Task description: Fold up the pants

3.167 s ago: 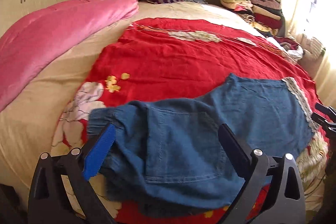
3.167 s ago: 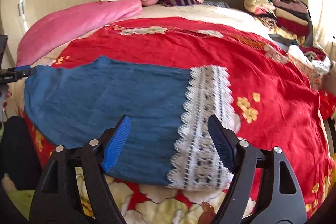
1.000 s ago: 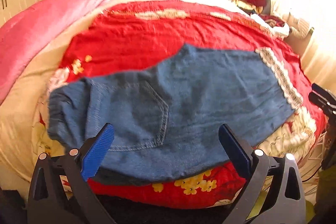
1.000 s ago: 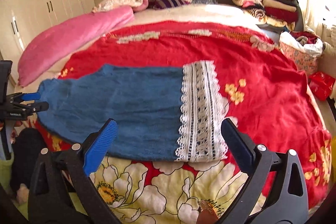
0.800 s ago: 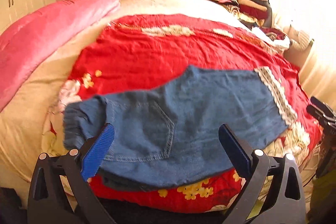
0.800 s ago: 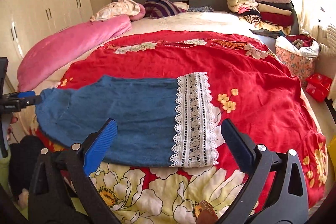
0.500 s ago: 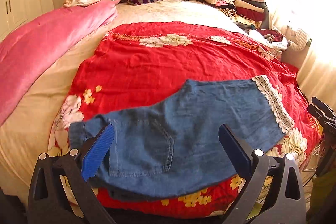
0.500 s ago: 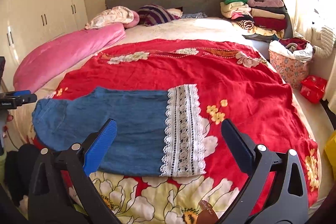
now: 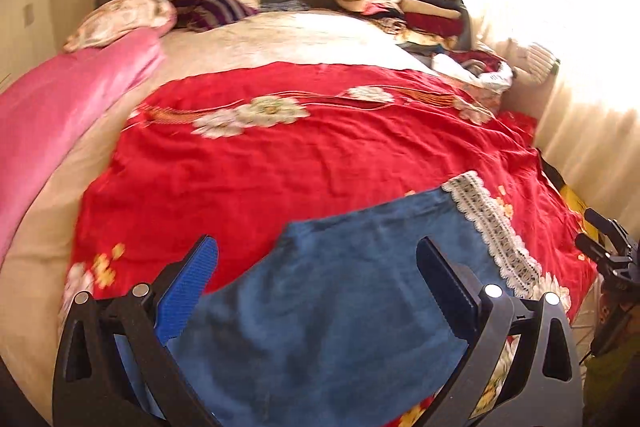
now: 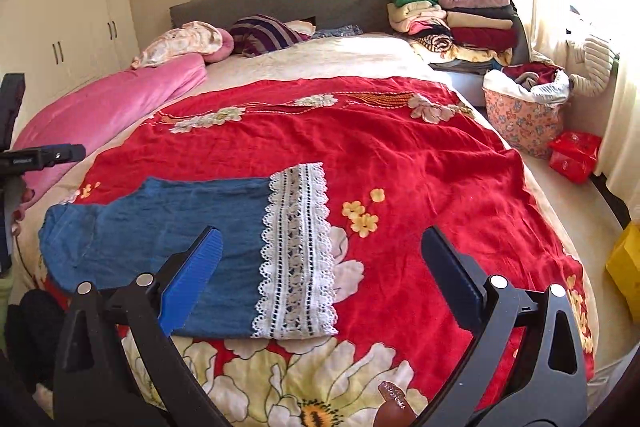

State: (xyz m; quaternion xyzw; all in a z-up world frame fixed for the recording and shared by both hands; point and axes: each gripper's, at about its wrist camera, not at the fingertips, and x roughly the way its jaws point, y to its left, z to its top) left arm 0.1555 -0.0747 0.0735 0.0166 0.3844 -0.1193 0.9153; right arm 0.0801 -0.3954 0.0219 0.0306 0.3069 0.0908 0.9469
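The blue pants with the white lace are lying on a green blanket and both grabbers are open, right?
Not green. In the right wrist view the pants with the lace lie on a red flowered blanket. Both the left gripper and right gripper are open.

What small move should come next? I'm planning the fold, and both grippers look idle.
Probably bring the right gripper down onto the lace cuff. The pants lie flat on the red blanket, folded lengthwise, and both the right and the left gripper are open, holding nothing.
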